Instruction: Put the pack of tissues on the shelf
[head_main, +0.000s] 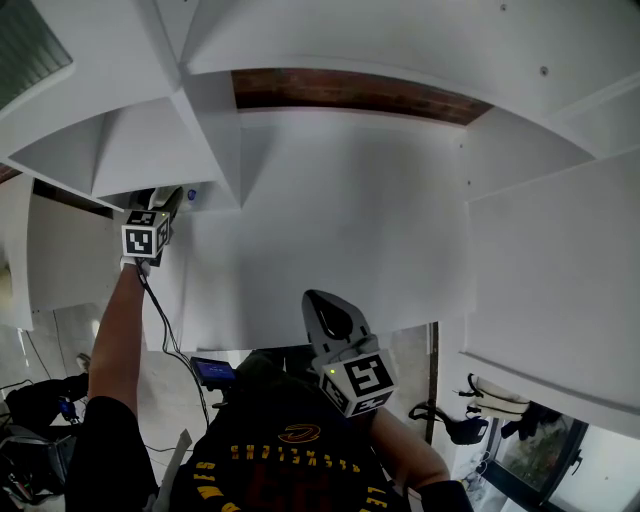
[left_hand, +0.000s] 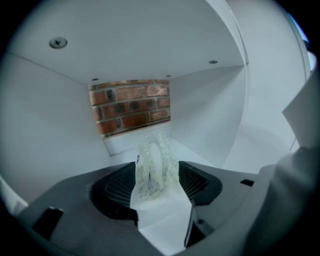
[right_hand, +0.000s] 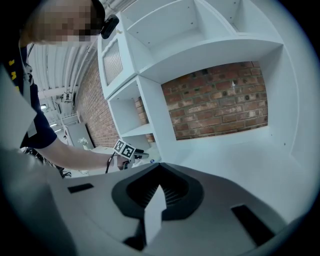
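The left tool stands wide open around the pack of tissues, which rests upright on the shelf, short of its back edge — pull straight back so neither pad tips it. The right tool — shut, empty — hangs clear.

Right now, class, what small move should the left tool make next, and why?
Probably draw the left tool straight back: its jaws stand open, and the pack of tissues already stands on the shelf between them, apparently unpressed.
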